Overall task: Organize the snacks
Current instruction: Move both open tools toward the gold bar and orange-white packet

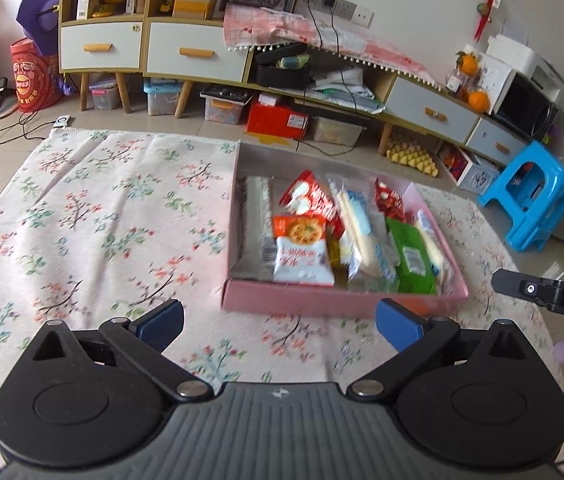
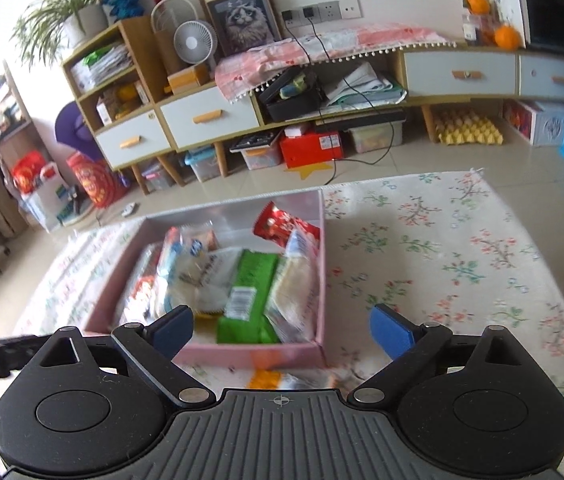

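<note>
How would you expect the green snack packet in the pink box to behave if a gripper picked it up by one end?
The green snack packet looks flat and film-wrapped, so probably light and slippery. It leans on neighbouring packets in the pink box, so lifting it may shift them.

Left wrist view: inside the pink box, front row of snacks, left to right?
In the pink box: silver-white long packet → orange-and-white cracker packet → white-and-blue wafer packet → green packet. The red packets behind overlap, so they are left out.
</note>
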`<action>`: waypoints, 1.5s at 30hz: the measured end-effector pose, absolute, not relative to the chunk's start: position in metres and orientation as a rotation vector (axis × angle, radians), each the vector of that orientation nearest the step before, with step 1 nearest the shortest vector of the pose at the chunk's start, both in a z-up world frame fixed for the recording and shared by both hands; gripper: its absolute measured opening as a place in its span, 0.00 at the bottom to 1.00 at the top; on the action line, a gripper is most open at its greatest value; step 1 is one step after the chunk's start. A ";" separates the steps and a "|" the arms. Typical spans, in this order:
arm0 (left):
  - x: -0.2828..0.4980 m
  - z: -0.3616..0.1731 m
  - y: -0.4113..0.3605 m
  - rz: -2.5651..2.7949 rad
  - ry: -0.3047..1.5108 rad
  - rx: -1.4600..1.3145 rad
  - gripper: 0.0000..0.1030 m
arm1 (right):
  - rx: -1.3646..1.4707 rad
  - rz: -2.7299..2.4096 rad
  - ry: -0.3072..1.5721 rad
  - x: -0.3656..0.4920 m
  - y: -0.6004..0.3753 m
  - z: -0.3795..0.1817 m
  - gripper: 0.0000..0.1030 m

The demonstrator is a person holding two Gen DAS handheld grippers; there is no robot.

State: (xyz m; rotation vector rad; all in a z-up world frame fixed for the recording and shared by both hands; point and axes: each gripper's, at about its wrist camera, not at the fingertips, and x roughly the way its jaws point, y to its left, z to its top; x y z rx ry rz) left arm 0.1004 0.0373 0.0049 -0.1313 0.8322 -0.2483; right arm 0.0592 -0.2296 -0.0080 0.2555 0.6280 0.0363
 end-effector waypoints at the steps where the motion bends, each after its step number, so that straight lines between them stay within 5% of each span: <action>1: 0.096 0.004 0.039 -0.248 0.835 -0.115 0.99 | 0.236 0.037 0.633 0.056 -0.230 -0.010 0.94; 26: 0.017 -0.051 0.109 -0.258 0.906 0.018 0.99 | 0.004 0.055 0.843 0.026 -0.184 -0.089 0.96; 45: 0.004 -0.068 0.091 -0.385 0.770 0.156 1.00 | 0.041 -0.003 0.692 0.050 -0.176 -0.097 1.00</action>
